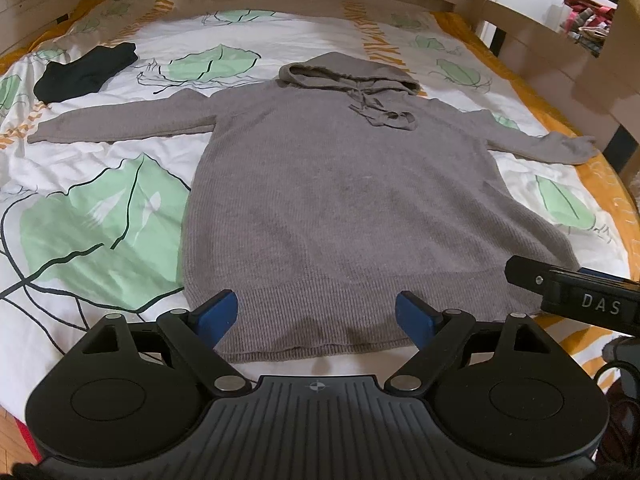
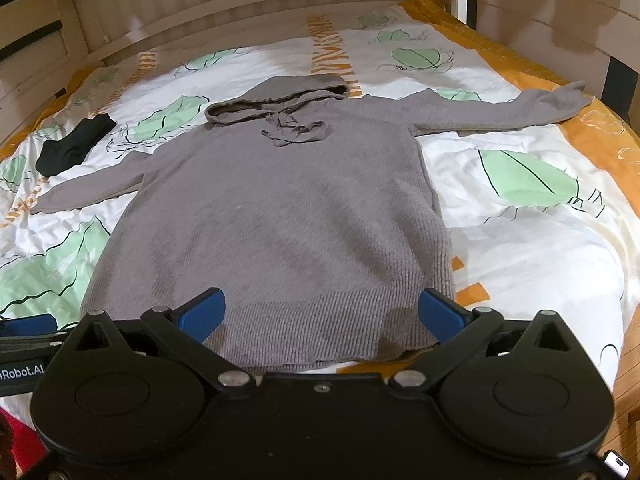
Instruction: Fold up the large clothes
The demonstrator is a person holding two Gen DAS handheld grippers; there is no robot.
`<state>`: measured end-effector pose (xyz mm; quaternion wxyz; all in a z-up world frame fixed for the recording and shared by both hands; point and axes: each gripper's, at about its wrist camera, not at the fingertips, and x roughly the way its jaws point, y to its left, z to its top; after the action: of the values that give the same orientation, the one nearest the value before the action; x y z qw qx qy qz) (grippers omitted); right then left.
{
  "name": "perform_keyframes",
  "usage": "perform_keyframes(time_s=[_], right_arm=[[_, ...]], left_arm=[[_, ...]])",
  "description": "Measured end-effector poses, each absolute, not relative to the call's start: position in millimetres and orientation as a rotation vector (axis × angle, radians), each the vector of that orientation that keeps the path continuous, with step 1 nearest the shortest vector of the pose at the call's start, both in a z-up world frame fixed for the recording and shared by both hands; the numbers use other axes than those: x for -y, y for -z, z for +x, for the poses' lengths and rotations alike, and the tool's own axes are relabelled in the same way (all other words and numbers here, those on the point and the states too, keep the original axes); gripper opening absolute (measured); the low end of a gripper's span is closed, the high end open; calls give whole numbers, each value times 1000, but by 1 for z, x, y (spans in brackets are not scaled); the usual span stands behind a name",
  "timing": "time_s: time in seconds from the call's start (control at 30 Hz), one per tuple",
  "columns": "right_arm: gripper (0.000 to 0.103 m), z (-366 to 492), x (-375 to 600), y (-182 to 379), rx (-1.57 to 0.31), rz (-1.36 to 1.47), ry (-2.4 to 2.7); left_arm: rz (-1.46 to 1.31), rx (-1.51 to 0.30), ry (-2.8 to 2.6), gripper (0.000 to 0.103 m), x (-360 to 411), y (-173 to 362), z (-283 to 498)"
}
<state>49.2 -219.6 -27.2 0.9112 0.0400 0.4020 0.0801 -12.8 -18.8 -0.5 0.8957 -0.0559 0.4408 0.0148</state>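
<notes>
A long grey knitted hoodie [image 1: 340, 200] [image 2: 280, 208] lies flat and face up on the bed, hood at the far end, both sleeves spread out to the sides, ribbed hem nearest me. My left gripper [image 1: 316, 312] hovers open over the hem toward its left half, blue pads wide apart with nothing between them. My right gripper [image 2: 322, 310] is open too, above the hem's right half, its right pad near the hem's right corner. In the left wrist view the right gripper's black finger [image 1: 568, 284] pokes in from the right edge.
The bed has a white cover [image 1: 100, 208] [image 2: 540, 248] with green leaf prints and orange edging. A folded black garment [image 1: 86, 72] [image 2: 74, 144] lies at the far left. A wooden headboard [image 2: 260, 12] and side rail [image 1: 560, 64] enclose the bed.
</notes>
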Motion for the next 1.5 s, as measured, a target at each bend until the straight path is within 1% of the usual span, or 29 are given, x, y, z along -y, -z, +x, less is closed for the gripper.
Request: perform_keyframes(time_s=[0.5,0.83,1.0,1.13,1.3,1.37,1.4,1.5], right_arm=[[102,47,218,29,-837,84,-169],[102,49,220,32,-831,105,-194],[102,57,223,32,-781,124,-238],[102,65,220,34,-800,70,-237],[98,69,232,41,-808,58,-201],[93,69,237,41,-812,74,-214],[92,68,237,41,-811,73,-228],[81,64,231,41,-801,38,-301]], left_arm=[[-119,-913,-45,86,13,0,-14],[-145,-879,-16,86,6,0,-12],[-184,-878,57,86,-3,9,-2],[-192,-915,42,86,-15,22,7],[-185,-973,-18,86,-38,39,16],[-196,-999,-26,85,-47,46,17],[-194,-1015,-36,85,-52,49,18],[-193,-1040,-51,85,-62,56,18]])
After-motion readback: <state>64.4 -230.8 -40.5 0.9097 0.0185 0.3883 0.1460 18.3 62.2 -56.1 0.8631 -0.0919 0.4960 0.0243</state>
